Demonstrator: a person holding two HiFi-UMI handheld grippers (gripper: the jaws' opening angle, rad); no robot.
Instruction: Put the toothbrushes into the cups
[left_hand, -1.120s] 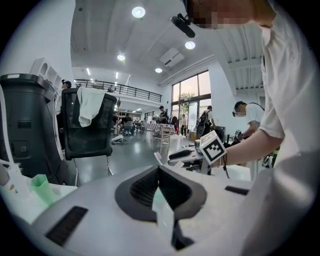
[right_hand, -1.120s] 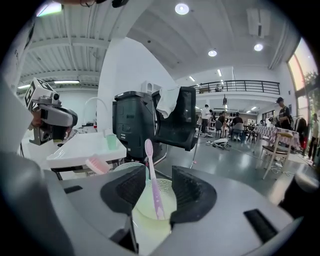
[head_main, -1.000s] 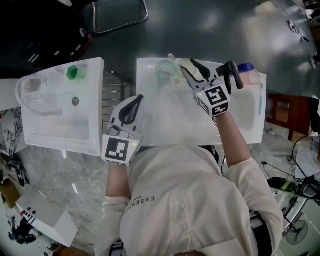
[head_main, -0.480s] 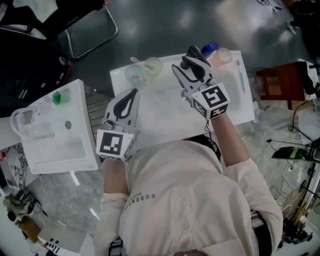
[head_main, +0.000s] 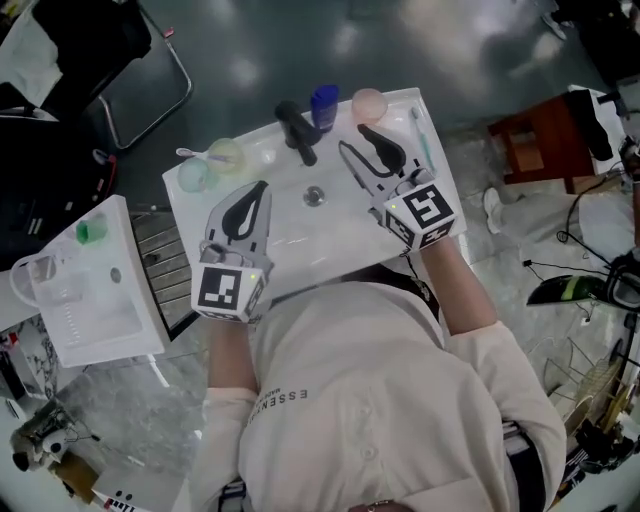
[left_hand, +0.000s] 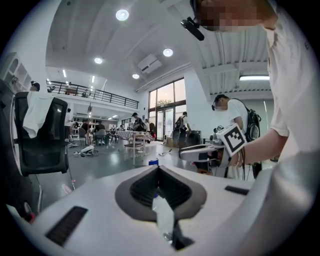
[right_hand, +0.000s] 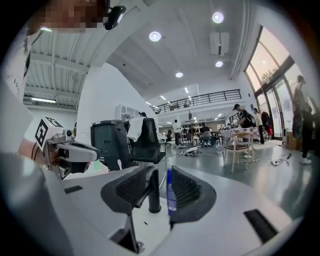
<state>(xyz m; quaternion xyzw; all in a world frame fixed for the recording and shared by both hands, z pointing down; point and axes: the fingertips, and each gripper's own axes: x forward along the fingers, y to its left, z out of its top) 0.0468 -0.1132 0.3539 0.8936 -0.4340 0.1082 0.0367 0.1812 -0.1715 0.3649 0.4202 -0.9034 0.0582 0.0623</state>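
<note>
A white sink (head_main: 240, 170) lies below me with a black faucet (head_main: 297, 131) at its back edge. Two pale green cups (head_main: 225, 155) (head_main: 193, 176) stand at the sink's back left corner, and a pale toothbrush (head_main: 190, 153) pokes out beside them. By the faucet are a blue bottle (head_main: 323, 105) and a pink cup (head_main: 369, 103). A teal toothbrush (head_main: 421, 135) lies on the right rim. My right gripper (head_main: 351, 138) hovers open and empty, left of that toothbrush; the faucet (right_hand: 154, 192) shows beyond its jaws. My left gripper (head_main: 262, 187) is shut on nothing over the sink's left half.
A second white basin (head_main: 90, 300) with a green item (head_main: 92, 230) sits on the left. A black chair (head_main: 120, 60) stands at the back left and a wooden stool (head_main: 540, 140) on the right. Cables lie on the floor at the right.
My right gripper has moved away from the green cups, rightward past the faucet. The left gripper moved the same way. The whole view has swung, and neither gripper's jaws changed.
</note>
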